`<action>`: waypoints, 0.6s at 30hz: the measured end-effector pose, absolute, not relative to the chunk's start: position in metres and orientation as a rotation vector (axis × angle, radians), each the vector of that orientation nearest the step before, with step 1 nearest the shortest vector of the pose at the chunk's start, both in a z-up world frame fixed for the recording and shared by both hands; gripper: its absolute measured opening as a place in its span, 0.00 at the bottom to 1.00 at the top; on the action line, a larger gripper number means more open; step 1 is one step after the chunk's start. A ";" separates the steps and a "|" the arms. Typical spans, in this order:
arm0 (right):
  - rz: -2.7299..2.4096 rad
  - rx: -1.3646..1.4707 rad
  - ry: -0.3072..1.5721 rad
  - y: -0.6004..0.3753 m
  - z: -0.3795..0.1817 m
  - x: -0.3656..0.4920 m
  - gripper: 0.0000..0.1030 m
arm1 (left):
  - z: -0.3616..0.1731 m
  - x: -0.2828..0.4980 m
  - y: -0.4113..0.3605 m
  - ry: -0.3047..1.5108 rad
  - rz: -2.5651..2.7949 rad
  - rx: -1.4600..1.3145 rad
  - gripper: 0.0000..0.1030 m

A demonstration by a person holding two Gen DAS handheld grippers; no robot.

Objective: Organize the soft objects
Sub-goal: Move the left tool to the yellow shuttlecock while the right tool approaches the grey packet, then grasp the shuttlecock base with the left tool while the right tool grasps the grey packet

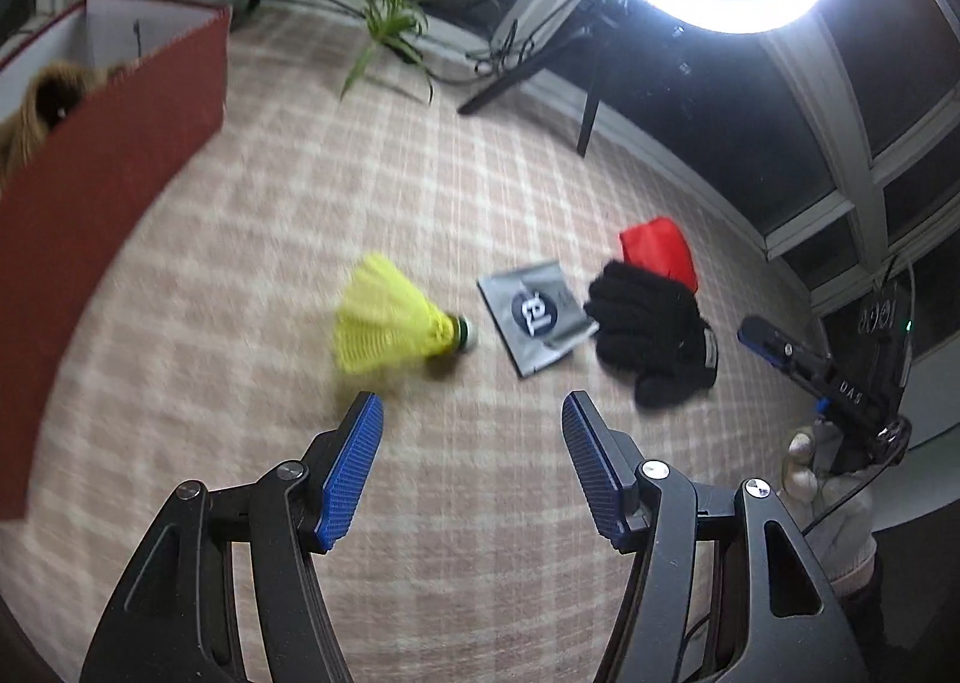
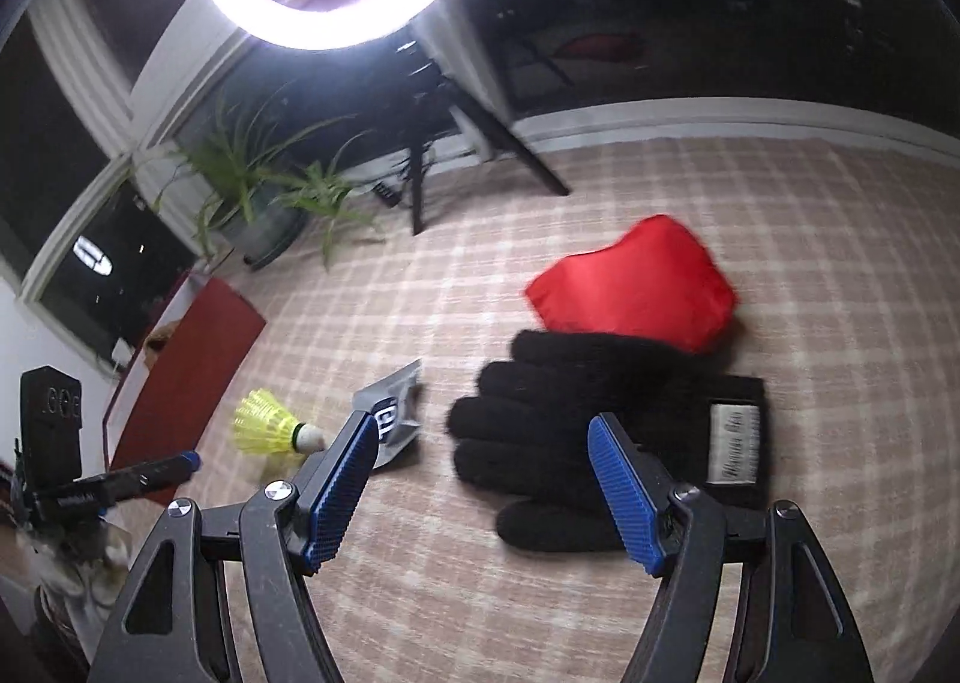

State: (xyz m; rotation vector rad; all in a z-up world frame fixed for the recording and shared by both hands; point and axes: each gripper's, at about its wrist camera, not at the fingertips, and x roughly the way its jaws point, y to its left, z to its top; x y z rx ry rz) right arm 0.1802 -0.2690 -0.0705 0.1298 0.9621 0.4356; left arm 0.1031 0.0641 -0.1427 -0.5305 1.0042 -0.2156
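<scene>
The left gripper [image 1: 471, 401] fills the bottom of its frame, jaws apart with nothing between them; the right gripper [image 2: 480, 422] likewise stands open and empty above the black glove [image 2: 540, 431]. A red box [image 1: 114, 185] takes the upper left, a brown plush [image 1: 36, 101] inside. Right of centre the glove overlaps a red pouch [image 2: 636, 287] — then a grey sachet [image 1: 534, 314], then the yellow shuttlecock [image 1: 390, 317], all on the checked carpet [image 1: 420, 173].

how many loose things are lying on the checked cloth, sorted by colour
yellow: 1, the shuttlecock
grey: 1, the foil sachet
black: 1, the knit glove
red: 1, the fabric pouch
total: 4
</scene>
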 end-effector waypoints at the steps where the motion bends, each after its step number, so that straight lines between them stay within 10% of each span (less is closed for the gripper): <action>1: 0.446 0.120 0.964 -0.263 -0.072 0.180 0.65 | -0.147 0.102 0.061 1.014 -0.216 -0.541 0.60; 18: 0.570 0.055 1.104 -0.191 -0.114 0.205 0.58 | -0.203 0.155 0.064 1.072 -0.077 -0.736 0.60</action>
